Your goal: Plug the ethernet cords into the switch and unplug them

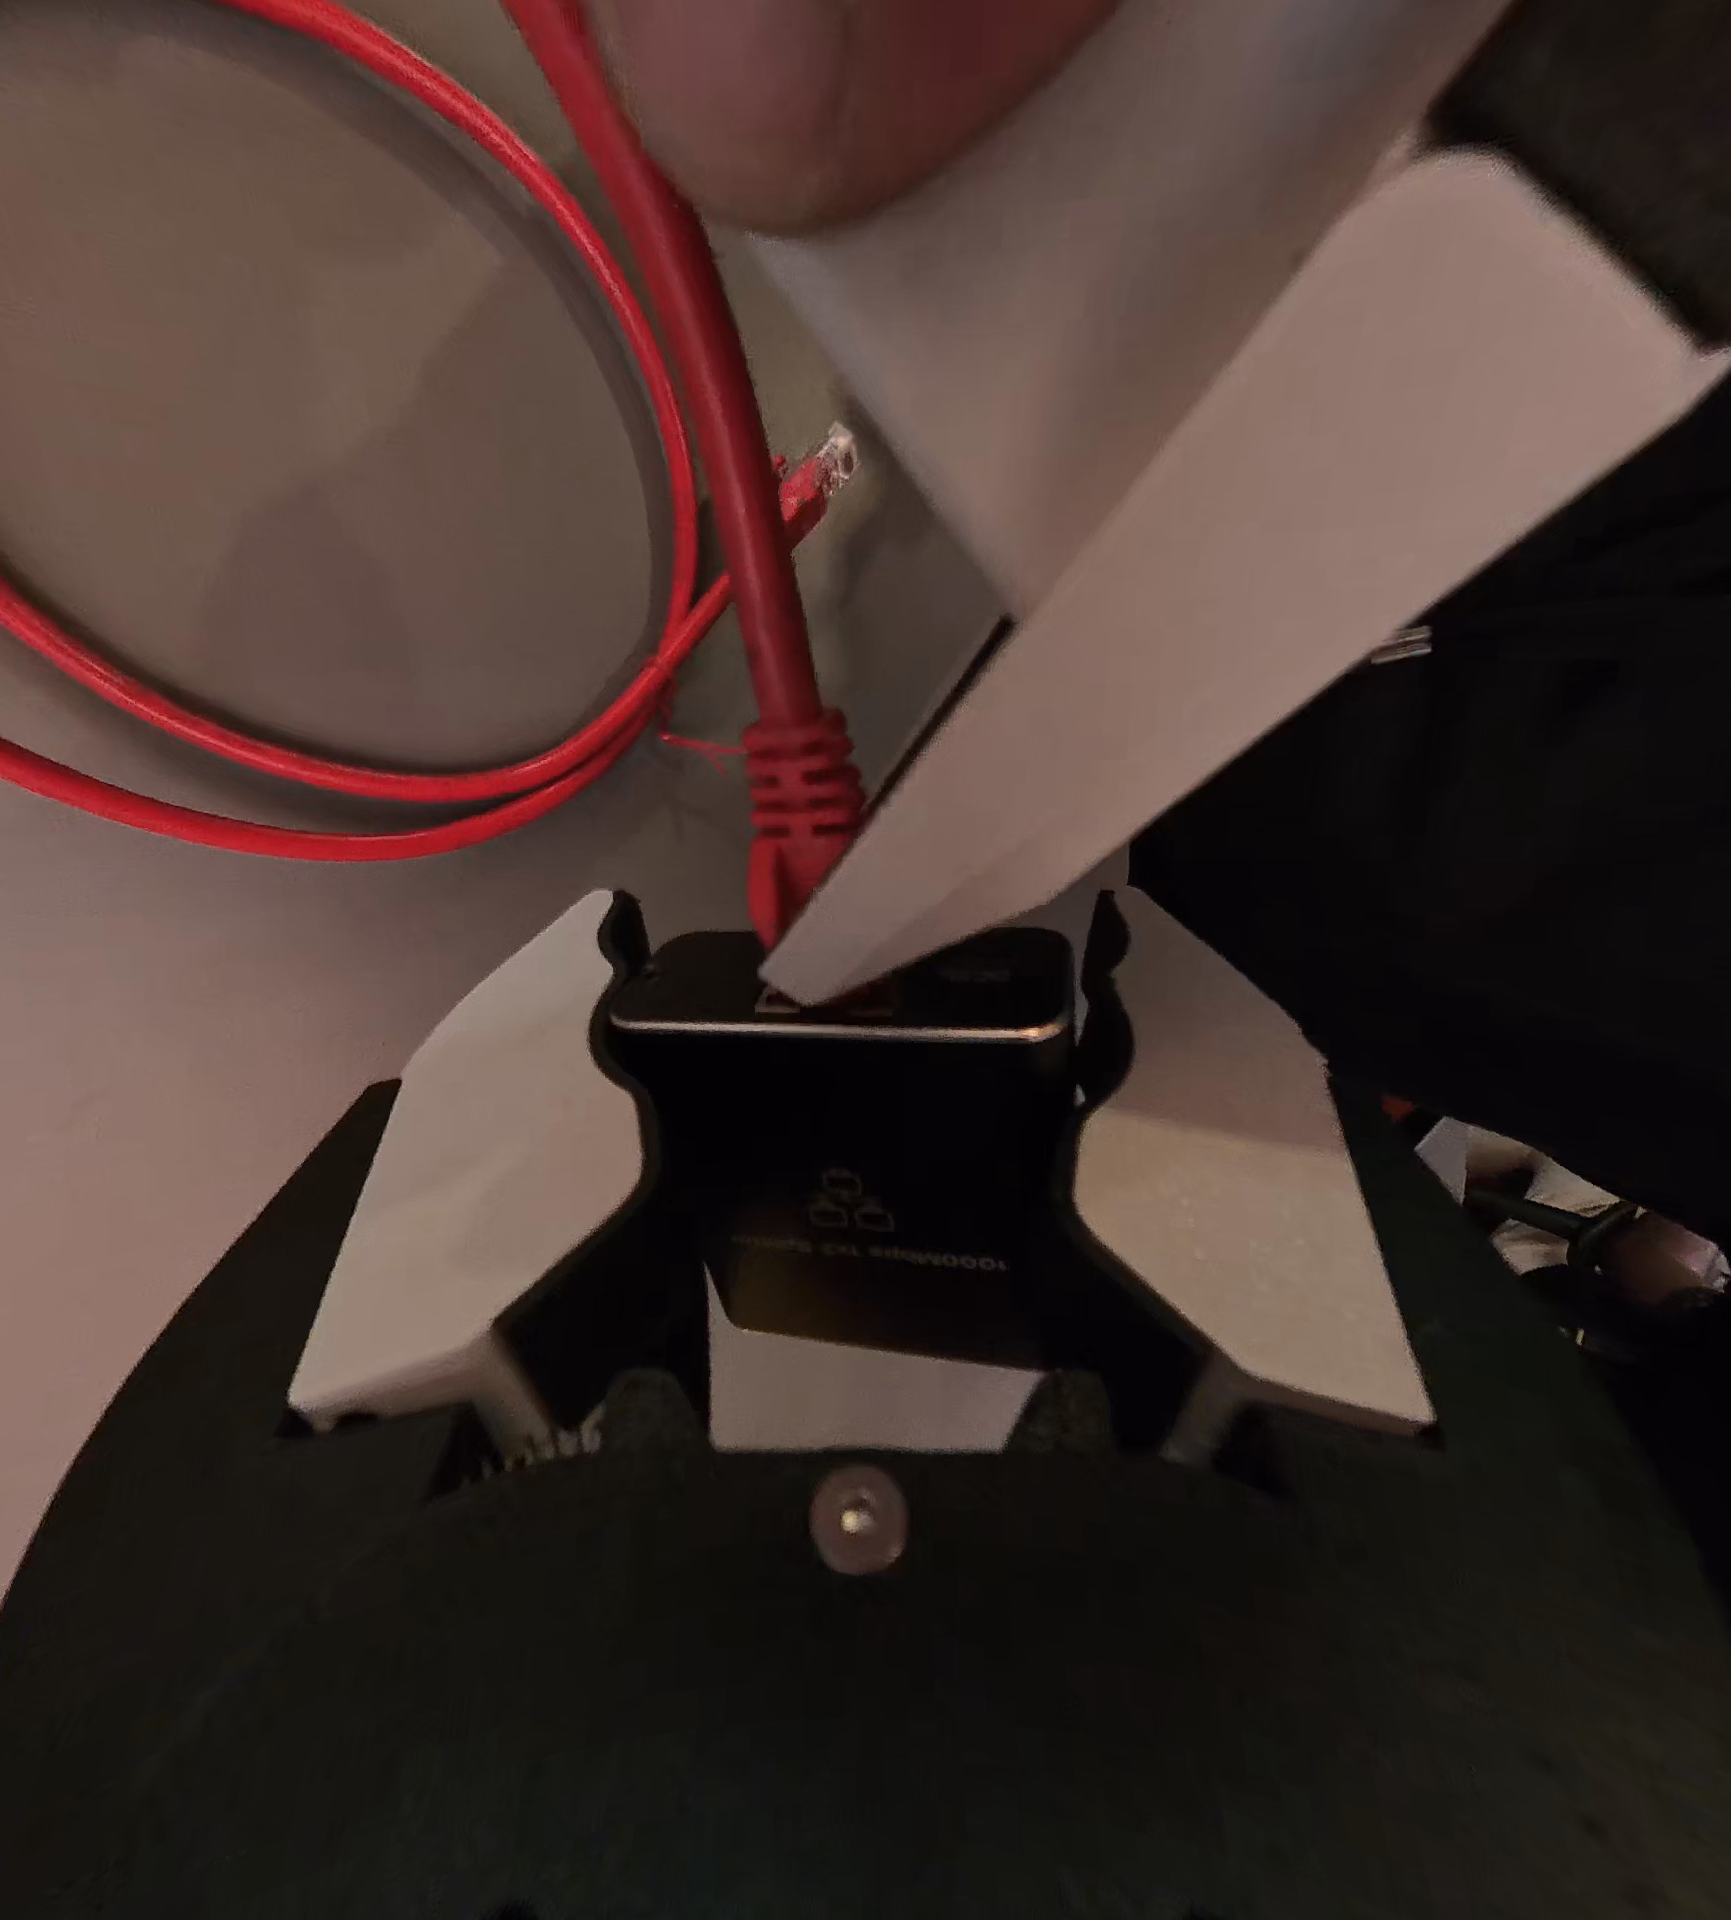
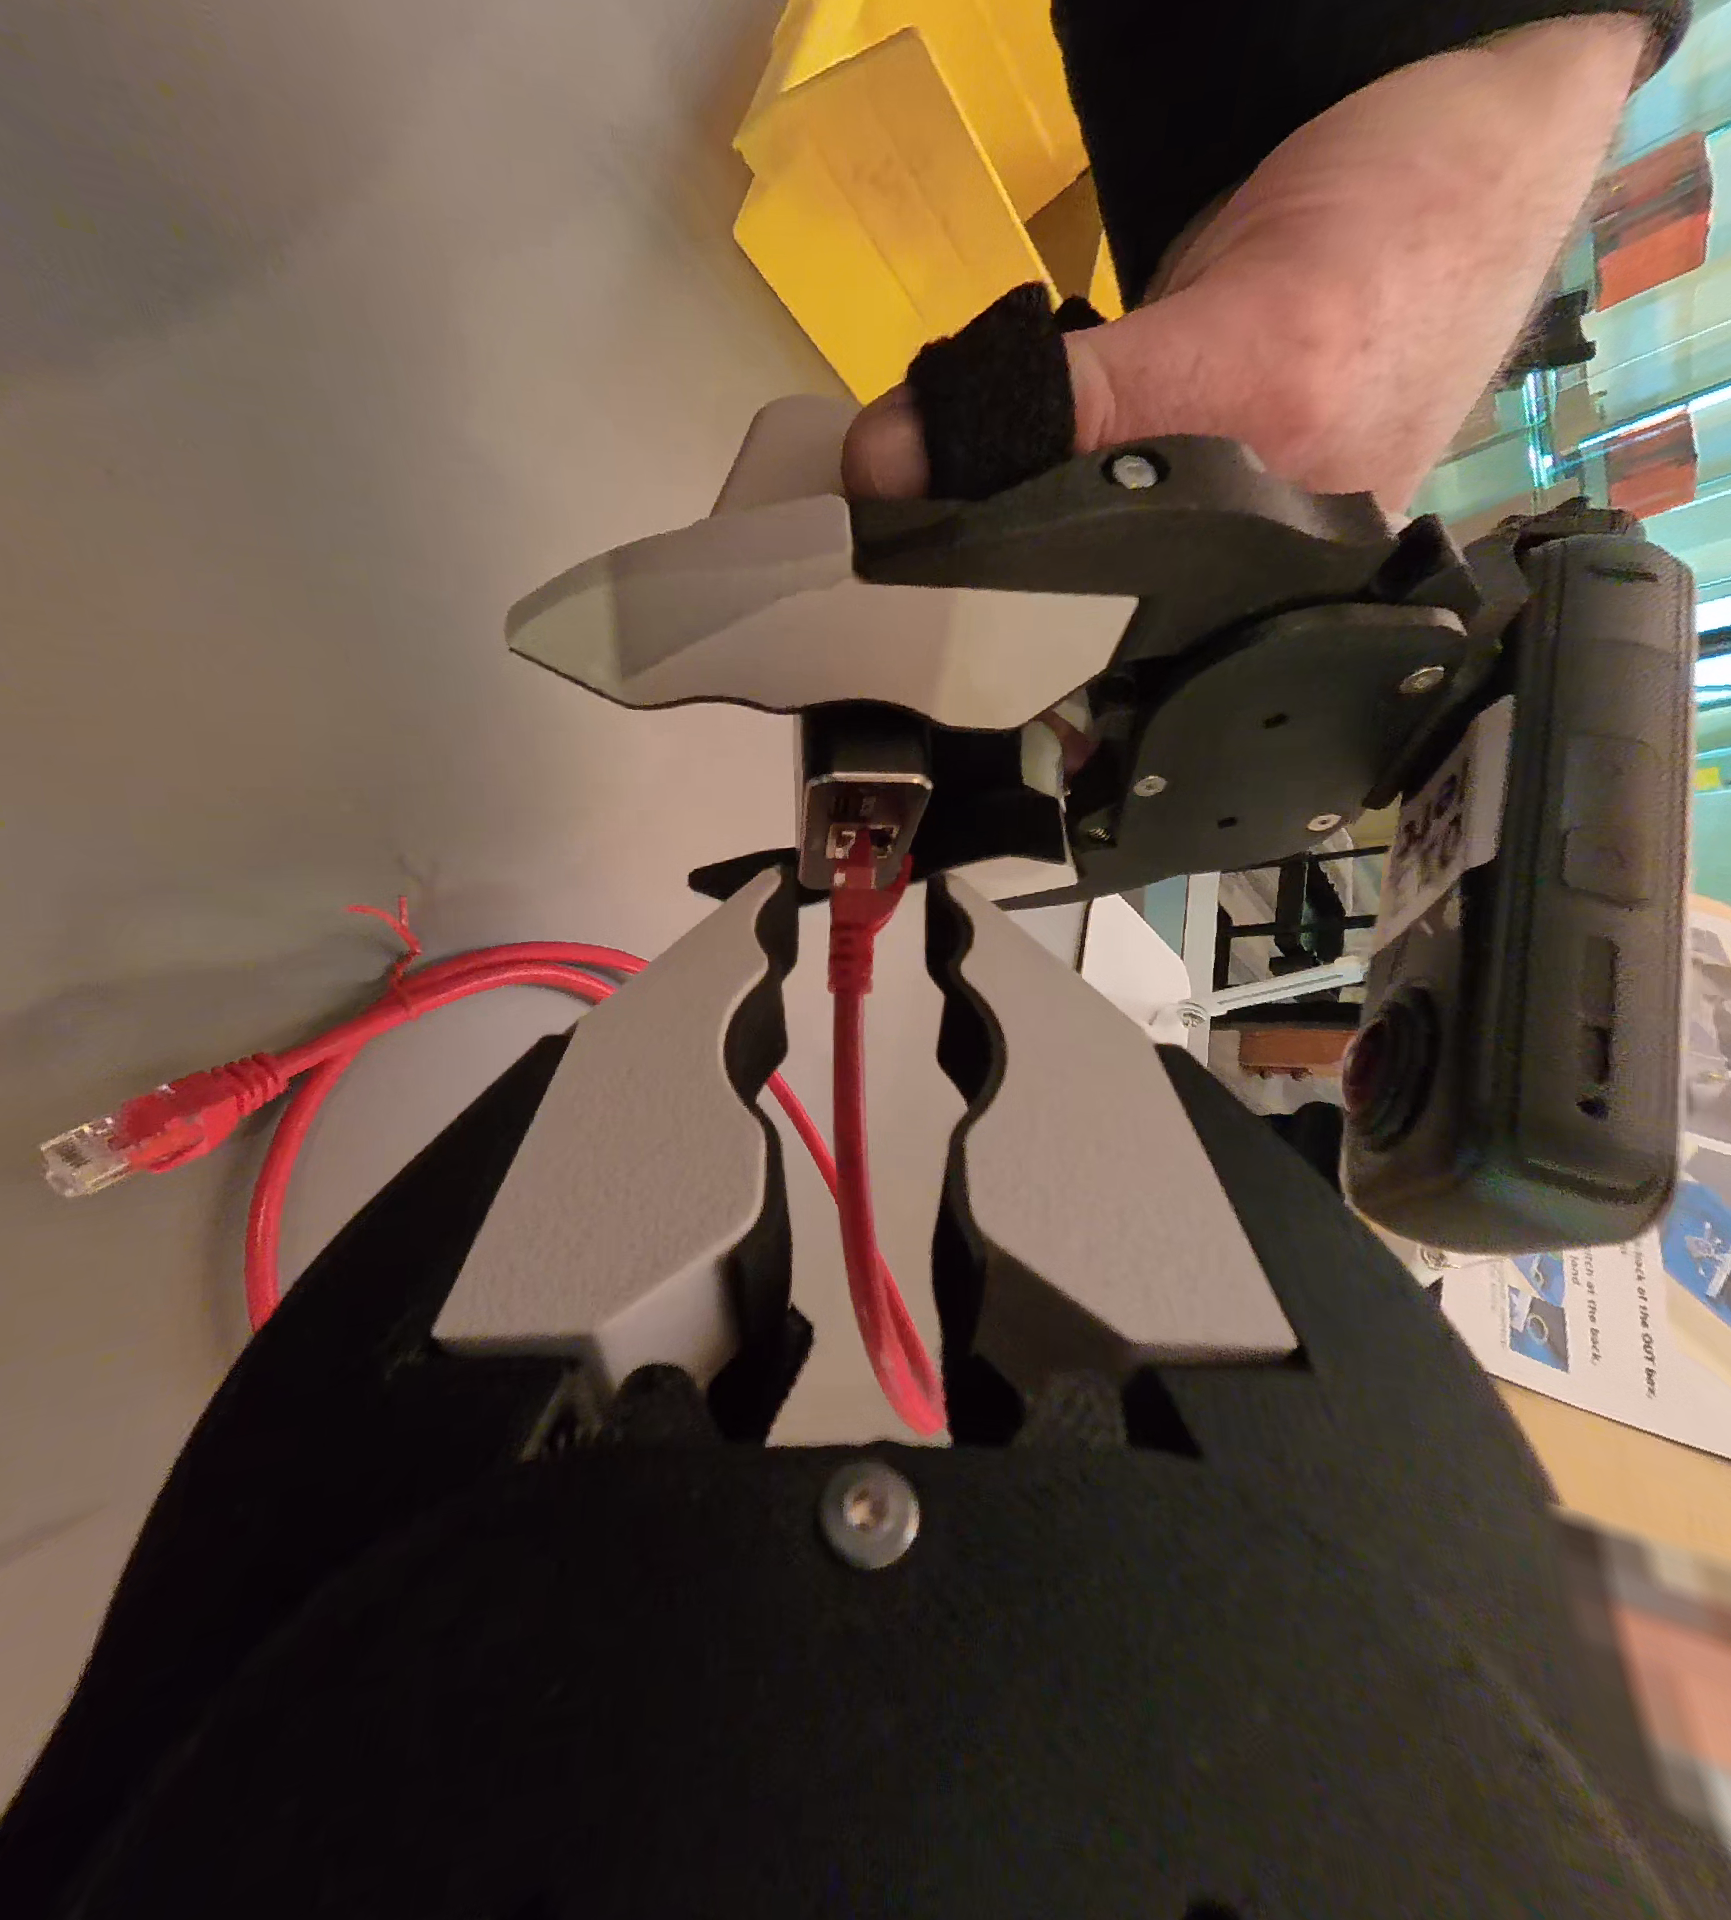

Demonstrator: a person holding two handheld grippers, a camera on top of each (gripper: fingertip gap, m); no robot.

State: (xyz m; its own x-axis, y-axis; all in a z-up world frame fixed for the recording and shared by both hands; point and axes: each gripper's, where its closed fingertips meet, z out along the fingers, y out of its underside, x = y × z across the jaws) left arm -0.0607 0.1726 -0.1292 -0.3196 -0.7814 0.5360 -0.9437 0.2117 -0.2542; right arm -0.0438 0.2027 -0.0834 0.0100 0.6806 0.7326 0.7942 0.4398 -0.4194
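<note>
Still-life: red plug (image 2: 859, 871) in switch (image 2: 866, 800)

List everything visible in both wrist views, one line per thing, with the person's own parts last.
switch: one, black, clamped in the left gripper's jaws, lifted off the table.
ethernet cord: one, red, one plug at a switch port, running back between the right gripper's jaws; free plug lying on the table beside its tied coil.
table: one, pale grey, beneath everything.
yellow bin: one, far side of the table.
printed sheet: one, white with blue pictures, right edge.
left gripper: grey fingers, black body, shut on the switch.
right gripper: same build, jaws apart either side of the cord.
hand: one, bare, holding the left gripper.
</note>
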